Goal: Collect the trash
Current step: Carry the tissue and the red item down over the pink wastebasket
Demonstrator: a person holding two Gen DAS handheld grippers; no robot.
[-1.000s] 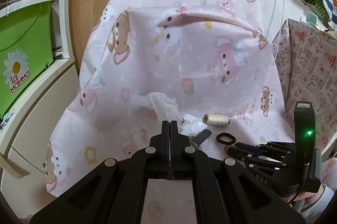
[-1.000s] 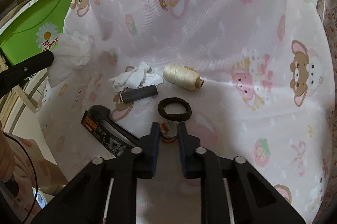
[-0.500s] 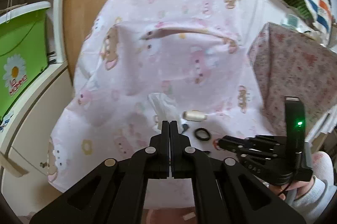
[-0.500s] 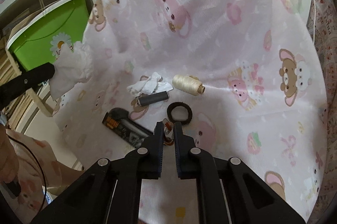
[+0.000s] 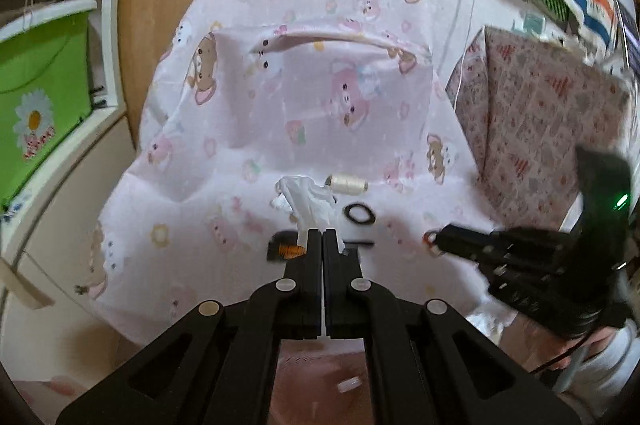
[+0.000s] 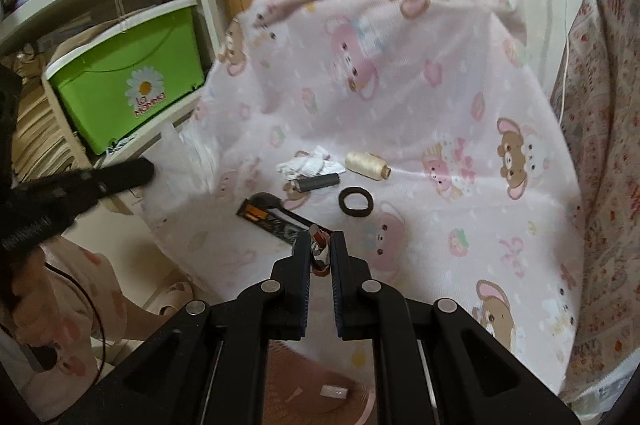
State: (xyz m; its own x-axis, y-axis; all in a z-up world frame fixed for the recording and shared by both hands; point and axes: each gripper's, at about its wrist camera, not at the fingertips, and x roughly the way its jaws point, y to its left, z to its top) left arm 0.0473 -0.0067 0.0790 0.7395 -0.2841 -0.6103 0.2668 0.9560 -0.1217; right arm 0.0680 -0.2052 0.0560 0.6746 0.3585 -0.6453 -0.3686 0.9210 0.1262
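Observation:
My left gripper (image 5: 322, 234) is shut on a white crumpled tissue (image 5: 306, 199), held off the near edge of the pink cartoon cloth (image 5: 320, 113); it shows blurred in the right wrist view (image 6: 176, 165). My right gripper (image 6: 321, 245) is shut on a small shiny red-brown wrapper (image 6: 319, 249), which also shows in the left wrist view (image 5: 431, 243). On the cloth lie another crumpled tissue (image 6: 310, 166), a dark cylinder (image 6: 318, 182) and a black packet (image 6: 276, 221).
A cream thread spool (image 6: 366, 165) and a black hair band (image 6: 356, 202) lie on the cloth. A green bin (image 6: 128, 77) sits on white shelves at left. A patterned cloth-covered piece (image 6: 600, 145) stands at right. The floor (image 6: 320, 377) lies below.
Both grippers have pulled back and away from the cloth, each carrying its piece. The right jaws have closed tighter on the wrapper and lifted it.

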